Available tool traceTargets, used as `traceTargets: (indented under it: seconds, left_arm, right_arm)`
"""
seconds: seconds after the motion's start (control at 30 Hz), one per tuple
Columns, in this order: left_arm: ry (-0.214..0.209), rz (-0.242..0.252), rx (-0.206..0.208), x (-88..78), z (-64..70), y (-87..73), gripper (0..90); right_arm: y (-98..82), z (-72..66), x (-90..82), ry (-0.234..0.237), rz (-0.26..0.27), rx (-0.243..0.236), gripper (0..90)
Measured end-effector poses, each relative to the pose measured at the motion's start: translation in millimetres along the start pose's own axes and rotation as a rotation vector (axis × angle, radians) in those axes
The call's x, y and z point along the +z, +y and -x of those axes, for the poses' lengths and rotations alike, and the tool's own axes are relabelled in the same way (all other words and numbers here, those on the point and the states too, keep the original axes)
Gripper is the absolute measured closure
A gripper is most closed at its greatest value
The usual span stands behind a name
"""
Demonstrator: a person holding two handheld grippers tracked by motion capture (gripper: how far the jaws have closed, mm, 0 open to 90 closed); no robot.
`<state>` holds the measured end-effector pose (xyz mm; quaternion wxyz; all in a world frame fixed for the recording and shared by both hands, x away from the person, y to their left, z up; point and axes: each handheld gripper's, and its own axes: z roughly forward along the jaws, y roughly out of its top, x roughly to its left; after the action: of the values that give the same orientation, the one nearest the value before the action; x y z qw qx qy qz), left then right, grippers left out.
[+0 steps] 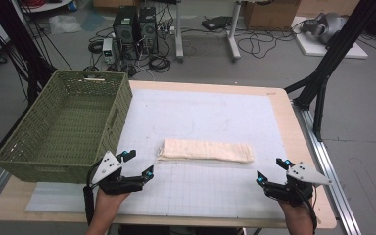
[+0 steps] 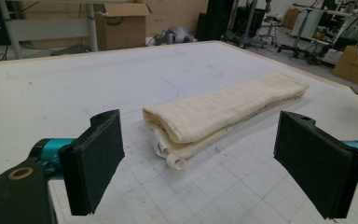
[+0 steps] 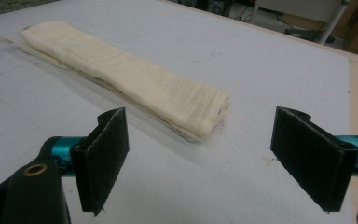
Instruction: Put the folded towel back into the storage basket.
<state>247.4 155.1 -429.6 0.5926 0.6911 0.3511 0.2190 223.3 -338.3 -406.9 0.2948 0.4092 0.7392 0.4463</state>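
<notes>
A cream cloth [image 1: 205, 150], folded into a long strip, lies flat across the middle of the white gridded mat [image 1: 215, 112]. My left gripper [image 1: 137, 163] hovers open just short of the strip's left end, which has loose rolled layers [image 2: 214, 122]. My right gripper [image 1: 273, 171] stands open off the strip's right end [image 3: 135, 84], a little nearer the front edge. Nothing sits between either pair of jaws, and neither gripper touches the cloth.
An empty green woven basket [image 1: 39, 147] stands at the table's left, close beside my left hand. The wooden table edge [image 1: 298, 132] borders the mat on the right. Black frame legs [image 1: 323, 73] and cables sit on the floor beyond.
</notes>
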Motion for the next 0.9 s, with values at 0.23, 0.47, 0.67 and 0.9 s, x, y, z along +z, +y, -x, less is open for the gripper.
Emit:
traceTargets:
  seconds: [0.23,0.47,0.67,0.9]
  left_arm:
    - [-0.009,-0.007,-0.005,2.6,1.2,-1.1,15.9]
    - [-0.013,-0.011,-0.008,3.5,3.1,-2.1,16.0]
    - [-0.003,-0.008,-0.008,1.4,2.2,-1.5,16.2]
    - [-0.001,0.003,-0.017,-0.5,2.1,0.2,16.4]
  right_arm:
    - [-2.1,2.3,0.2,0.001,-0.007,-0.005,18.5]
    - [-3.8,5.8,0.9,0.014,-0.017,0.004,19.4]
    - [-3.3,6.6,-1.5,0.010,-0.018,0.002,19.5]
    - [-2.5,5.0,-5.1,0.013,-0.013,0.011,19.4]
